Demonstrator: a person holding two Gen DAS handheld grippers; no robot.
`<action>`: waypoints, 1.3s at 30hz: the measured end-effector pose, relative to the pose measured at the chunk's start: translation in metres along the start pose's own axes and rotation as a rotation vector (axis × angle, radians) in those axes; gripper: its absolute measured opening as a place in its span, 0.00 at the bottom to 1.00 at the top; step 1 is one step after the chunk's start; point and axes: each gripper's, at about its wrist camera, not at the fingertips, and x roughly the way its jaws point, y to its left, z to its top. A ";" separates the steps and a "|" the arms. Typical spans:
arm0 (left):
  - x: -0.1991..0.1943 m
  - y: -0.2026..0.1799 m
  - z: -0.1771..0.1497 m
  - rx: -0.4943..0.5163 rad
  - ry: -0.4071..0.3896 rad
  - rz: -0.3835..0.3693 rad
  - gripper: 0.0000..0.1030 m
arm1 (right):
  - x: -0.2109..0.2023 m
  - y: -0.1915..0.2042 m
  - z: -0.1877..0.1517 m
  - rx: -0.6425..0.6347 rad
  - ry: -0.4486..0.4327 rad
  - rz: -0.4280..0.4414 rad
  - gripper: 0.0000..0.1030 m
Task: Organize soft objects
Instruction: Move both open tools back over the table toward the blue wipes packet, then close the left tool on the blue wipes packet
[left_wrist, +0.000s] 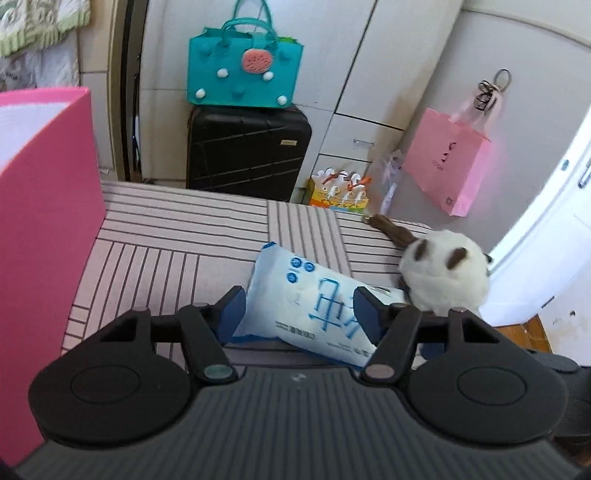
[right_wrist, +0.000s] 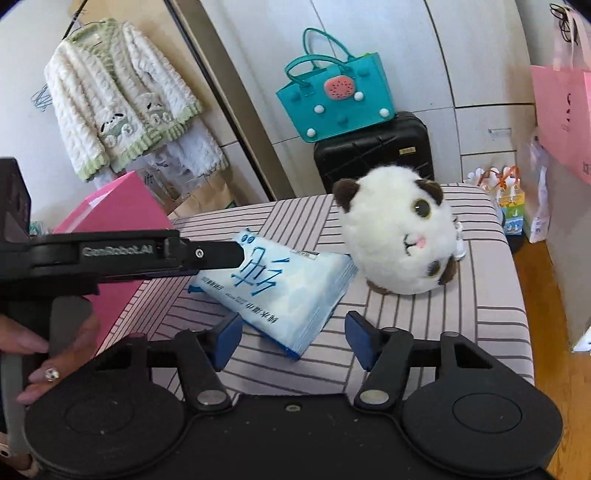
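A pack of tissues lies on a striped cushion, in a pale blue wrapper with large blue characters. Everything else is placed from this pack.

The left gripper has its two blue-padded fingers on either side of the pack's near half; the left pad sits against the pack's edge and the right pad overlaps its printed face, but whether they actually press on it cannot be told. In the right wrist view this same gripper reaches in from the left with its tip over the pack's far corner, and a hand grips its handle.

The right gripper stands with its fingers apart, straddling the pack's near corner without the pads touching it.

Just beside the pack, on its right, sits a round white plush toy with brown ears, touching the pack's far edge. To the pack's left stands a pink box. Beyond the cushion, behind the pack, a black suitcase carries a teal handbag. A pink paper bag hangs on the wall behind the toy.
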 end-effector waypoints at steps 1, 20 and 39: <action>0.004 0.002 0.001 -0.010 0.001 0.000 0.60 | 0.000 -0.001 0.001 0.015 -0.002 0.000 0.62; -0.006 0.008 -0.032 -0.050 0.061 -0.075 0.22 | 0.005 0.009 -0.004 0.023 -0.043 -0.135 0.33; -0.036 -0.009 -0.045 0.002 0.070 -0.031 0.22 | -0.017 0.027 -0.020 0.003 -0.017 -0.080 0.39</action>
